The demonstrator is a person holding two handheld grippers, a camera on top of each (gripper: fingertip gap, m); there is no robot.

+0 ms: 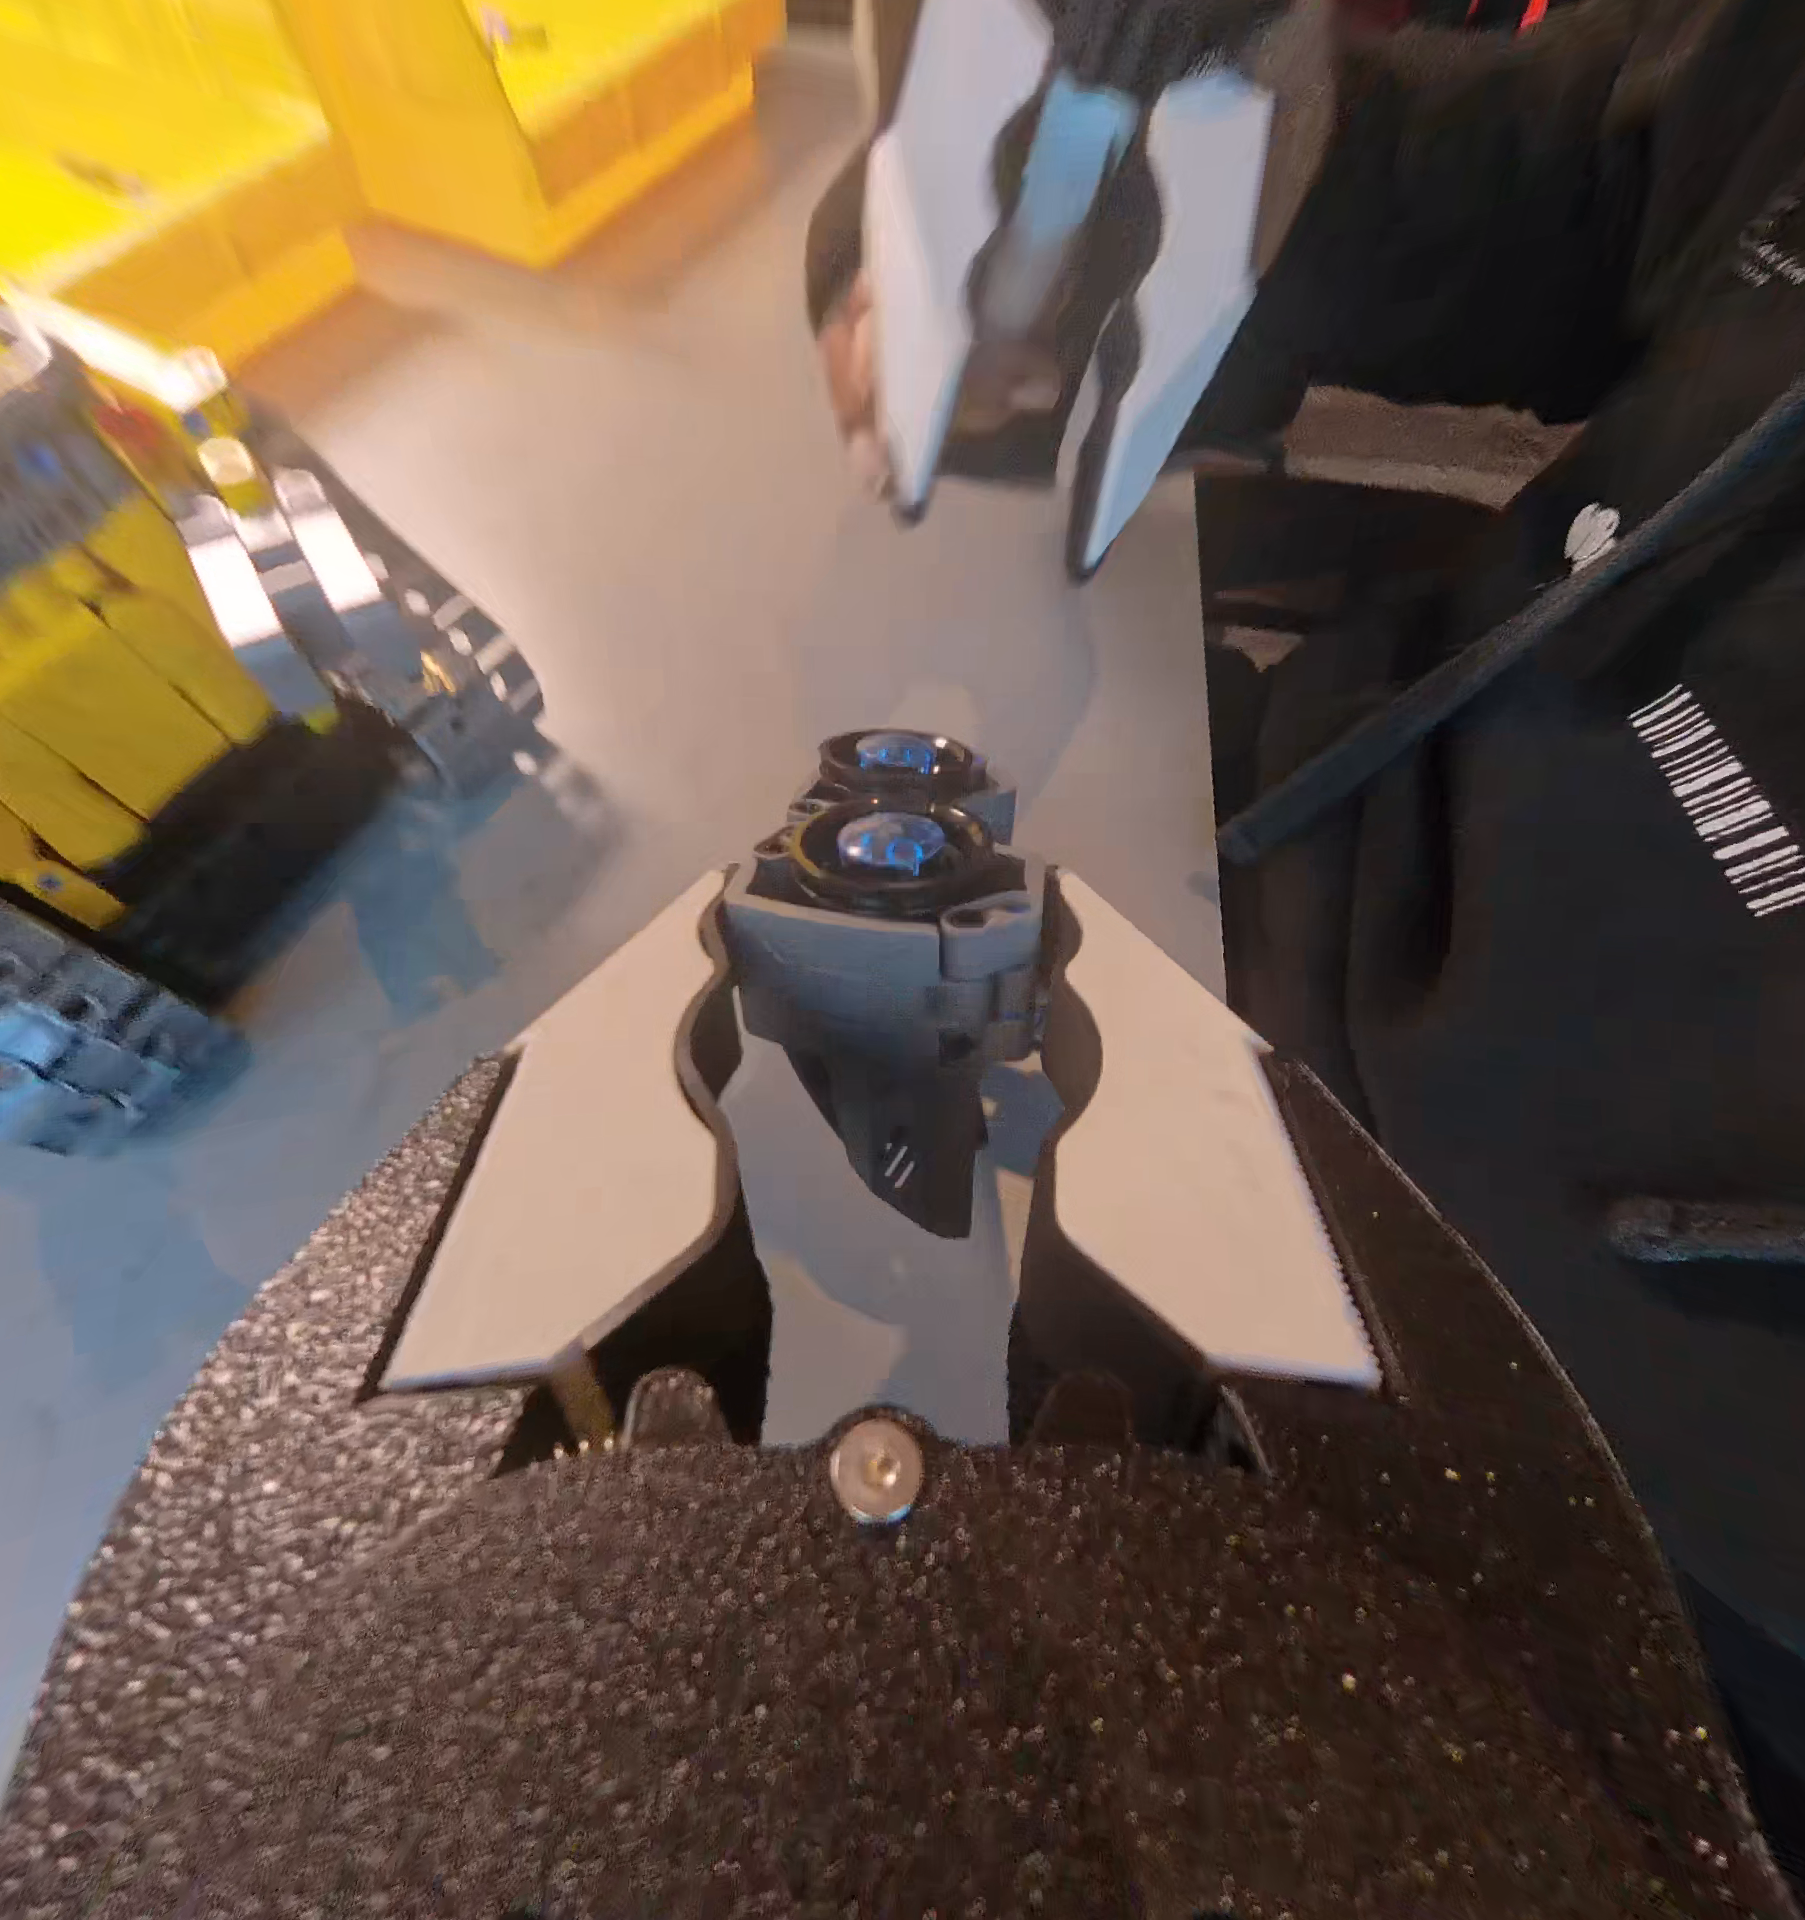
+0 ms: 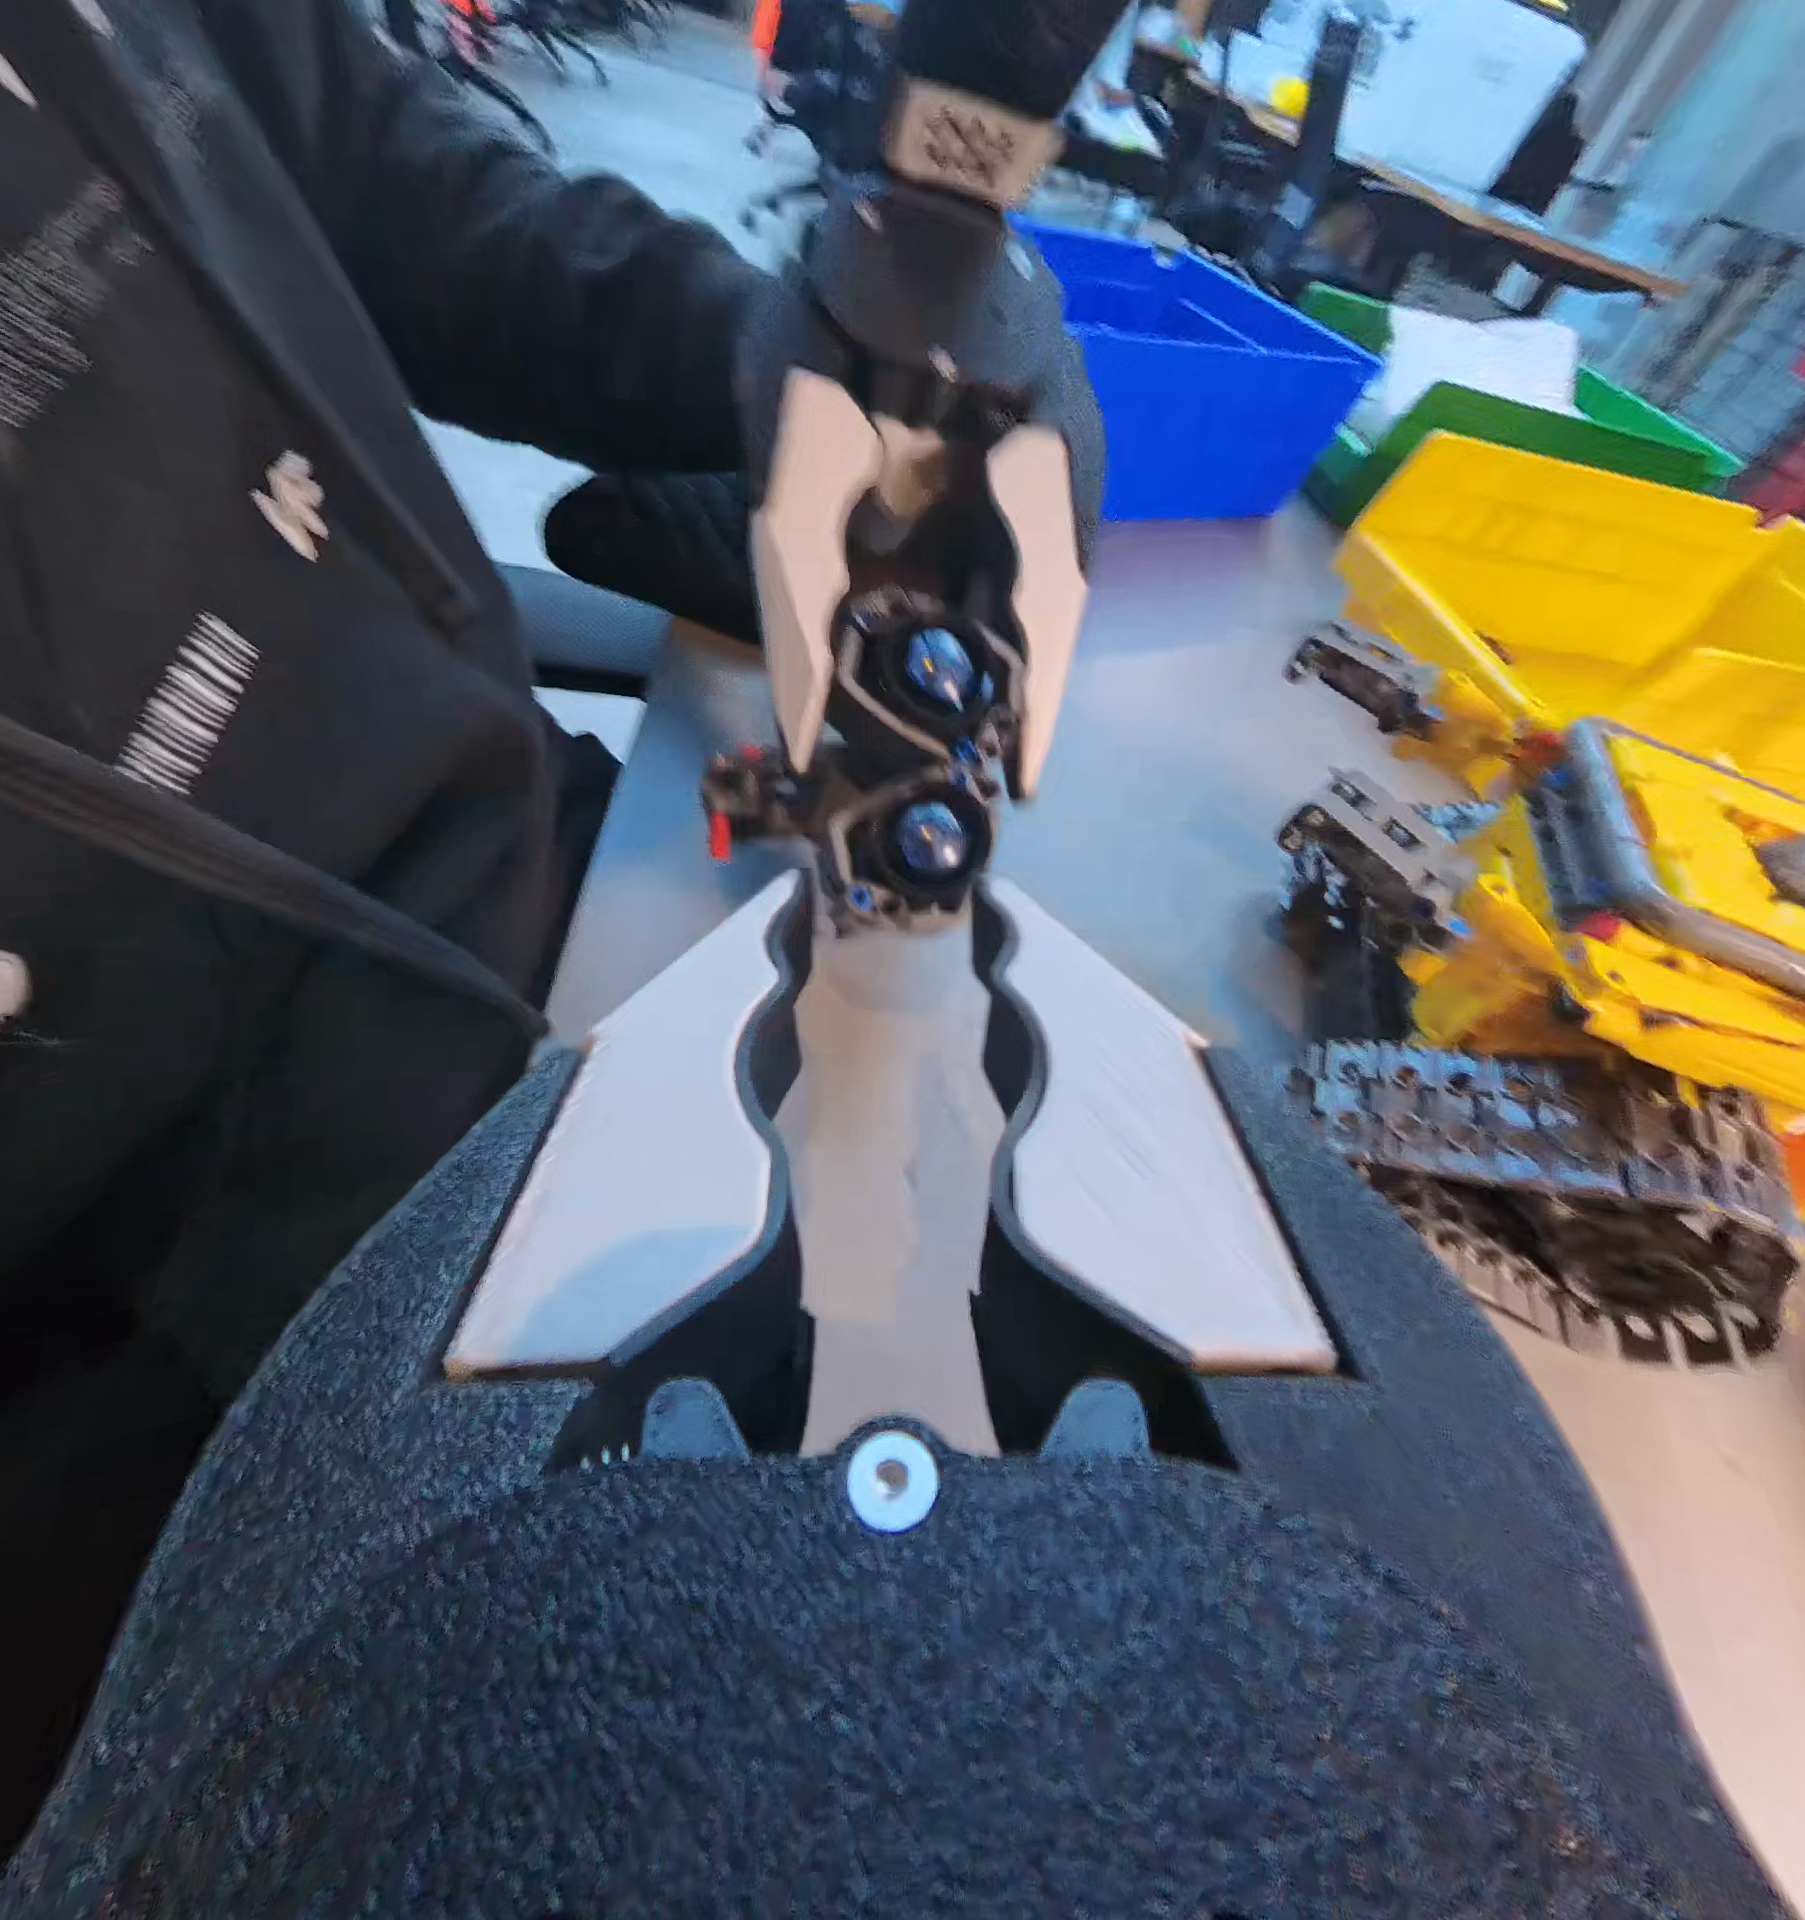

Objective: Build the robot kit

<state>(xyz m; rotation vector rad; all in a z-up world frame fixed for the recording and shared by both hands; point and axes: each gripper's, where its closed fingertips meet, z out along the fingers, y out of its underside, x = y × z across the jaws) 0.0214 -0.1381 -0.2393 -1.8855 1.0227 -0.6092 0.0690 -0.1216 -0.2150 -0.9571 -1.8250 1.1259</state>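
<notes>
My left gripper (image 1: 887,883) is pinching a small grey twin-lens piece (image 1: 877,935). Both fingers press on its grey body, and the two round dark lenses poke out just past the tips. The piece is held up off the grey table (image 1: 669,520), not resting on it.

In the right wrist view the left gripper (image 2: 913,779) comes in from above. Its pale fingers sit either side of the upper lens, with the twin-lens piece (image 2: 924,842) hanging at its tips.

My right gripper (image 2: 893,883) is spread and holds nothing. Its tips are just short of the lower lens. Contact can't be judged, as the frame is blurred. From the left wrist view the right gripper (image 1: 991,540) is blurred, its fingers apart, pointing down towards the piece with a gap between.

A yellow tracked brick model (image 2: 1656,935) stands on the table to my right, apart from both grippers, and shows at the left in the left view (image 1: 77,675). Behind it are a yellow bin (image 2: 1552,561), a green bin (image 2: 1500,436) and a blue bin (image 2: 1189,395). My black jacket (image 2: 202,727) with a strap fills the near side.
</notes>
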